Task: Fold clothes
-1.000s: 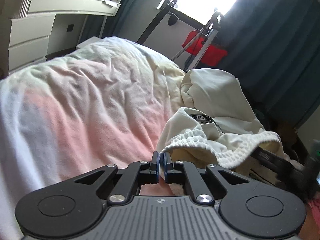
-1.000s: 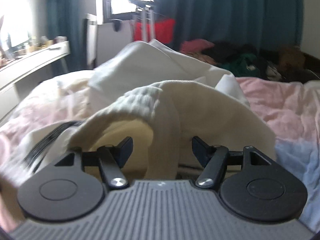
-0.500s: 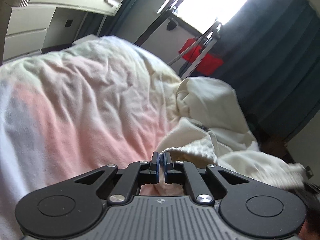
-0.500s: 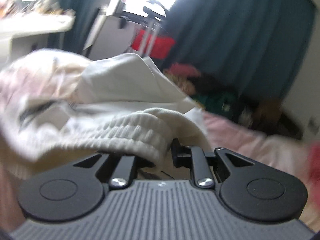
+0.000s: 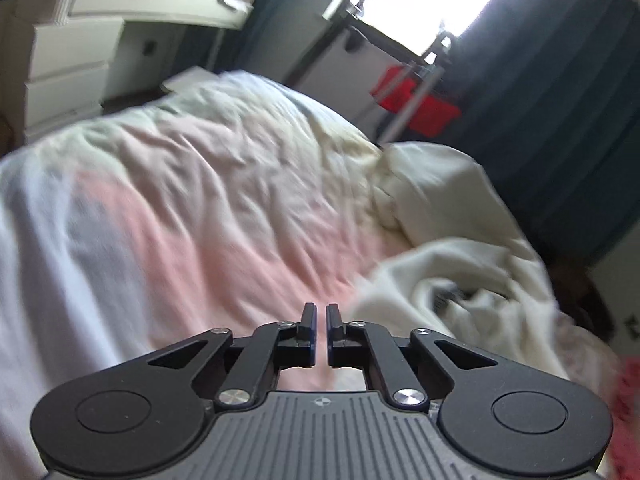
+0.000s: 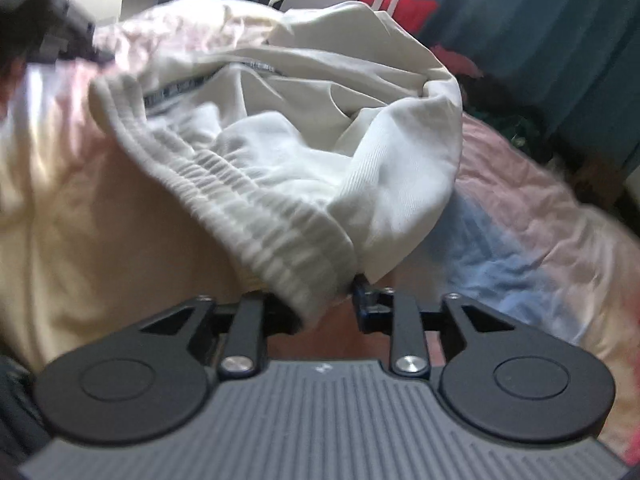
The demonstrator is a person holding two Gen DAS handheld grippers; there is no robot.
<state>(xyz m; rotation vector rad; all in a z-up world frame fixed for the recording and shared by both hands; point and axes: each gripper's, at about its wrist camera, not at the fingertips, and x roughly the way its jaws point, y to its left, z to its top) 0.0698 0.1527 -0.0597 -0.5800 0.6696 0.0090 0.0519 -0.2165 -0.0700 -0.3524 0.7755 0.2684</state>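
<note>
A cream sweatshirt with a ribbed hem lies bunched on the bed. My right gripper is shut on the ribbed hem, which drapes over its left finger and hides it. In the left wrist view the sweatshirt lies to the right of my left gripper. That gripper holds nothing and its jaws stand a narrow gap apart above the pink bedspread. The left gripper body also shows blurred in the right wrist view at the upper left.
The bedspread runs pink and blue to the right. A white desk with drawers stands at the back left. A red bag on a metal rack stands by dark curtains and the bright window.
My left gripper let go of the sweatshirt's hem, opened a little and moved left over bare bedspread. My right gripper closed on the ribbed hem and pulled it toward me.
</note>
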